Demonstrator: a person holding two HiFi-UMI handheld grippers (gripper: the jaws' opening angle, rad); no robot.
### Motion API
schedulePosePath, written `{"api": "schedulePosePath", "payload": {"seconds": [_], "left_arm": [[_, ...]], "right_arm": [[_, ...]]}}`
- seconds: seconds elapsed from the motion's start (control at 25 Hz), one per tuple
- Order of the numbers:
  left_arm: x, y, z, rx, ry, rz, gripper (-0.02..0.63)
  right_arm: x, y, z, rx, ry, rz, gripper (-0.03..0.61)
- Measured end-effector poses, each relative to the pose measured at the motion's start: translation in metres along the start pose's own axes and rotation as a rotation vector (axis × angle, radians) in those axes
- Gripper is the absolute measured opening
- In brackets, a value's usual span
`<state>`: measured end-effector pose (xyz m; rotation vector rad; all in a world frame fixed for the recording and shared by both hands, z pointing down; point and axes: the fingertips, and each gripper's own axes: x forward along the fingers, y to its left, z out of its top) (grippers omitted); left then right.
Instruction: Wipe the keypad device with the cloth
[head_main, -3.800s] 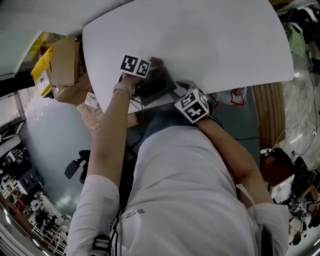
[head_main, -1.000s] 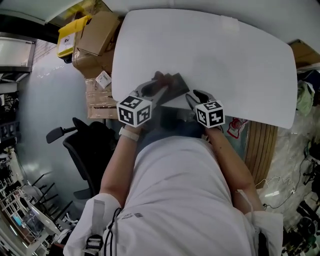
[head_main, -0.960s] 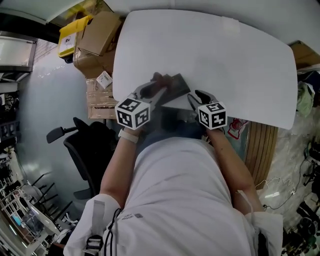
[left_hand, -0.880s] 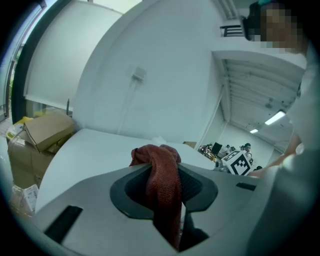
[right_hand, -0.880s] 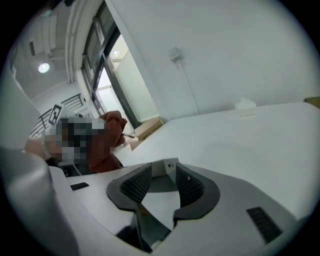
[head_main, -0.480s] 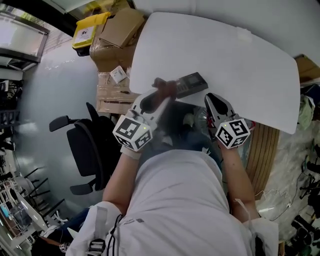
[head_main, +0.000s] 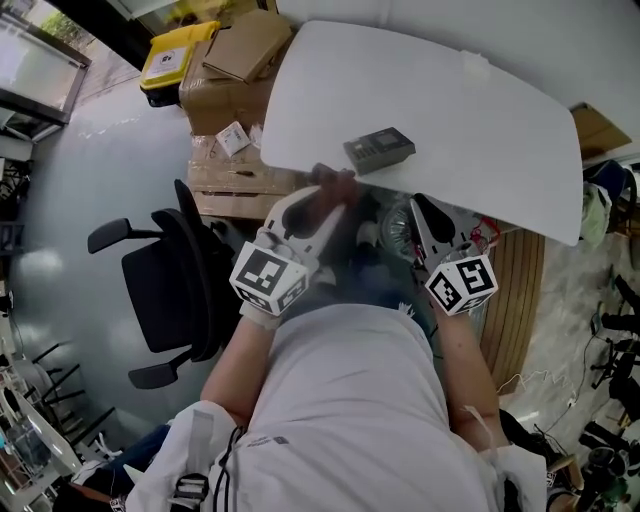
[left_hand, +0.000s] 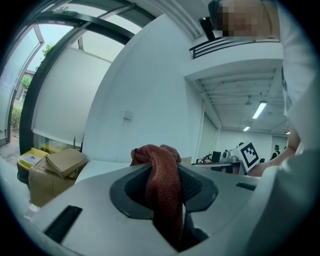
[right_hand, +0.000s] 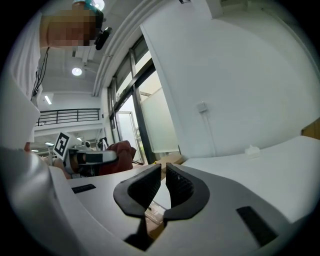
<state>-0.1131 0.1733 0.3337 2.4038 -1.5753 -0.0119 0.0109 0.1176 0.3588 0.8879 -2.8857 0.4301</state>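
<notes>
The dark grey keypad device (head_main: 380, 150) lies flat on the white table (head_main: 480, 110), near its front edge. My left gripper (head_main: 325, 187) hangs just off that edge, below and left of the device, shut on a red-brown cloth (head_main: 336, 180). In the left gripper view the cloth (left_hand: 161, 175) is bunched between the jaws and drapes down over them. My right gripper (head_main: 420, 206) is off the table's edge, right of the left one and below the device. Its jaws (right_hand: 163, 172) stand almost together with nothing between them. Neither gripper touches the device.
Cardboard boxes (head_main: 240, 50) and a yellow bin (head_main: 180, 50) stand on the floor left of the table. A black office chair (head_main: 165, 290) is at the person's left. Cables and clutter lie on the floor at the right.
Both grippers have drawn back from the table toward the person. The device, earlier between them, now lies alone on the table. The left gripper still holds the cloth.
</notes>
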Motion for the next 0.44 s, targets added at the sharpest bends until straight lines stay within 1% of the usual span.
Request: {"api": "schedulePosePath", "payload": {"seconds": [0.16,0.44], "left_arm": [[-0.008,-0.004,0.001,-0.011,-0.011,-0.008,0.109],[-0.022,-0.010,0.005,0.024,-0.018,-0.012,0.109]], "right_arm": [[-0.011,0.007,0.002,0.007,-0.016,-0.023,0.044],[-0.021,0.024,0.006,-0.018,-0.046,-0.042,0.044]]}}
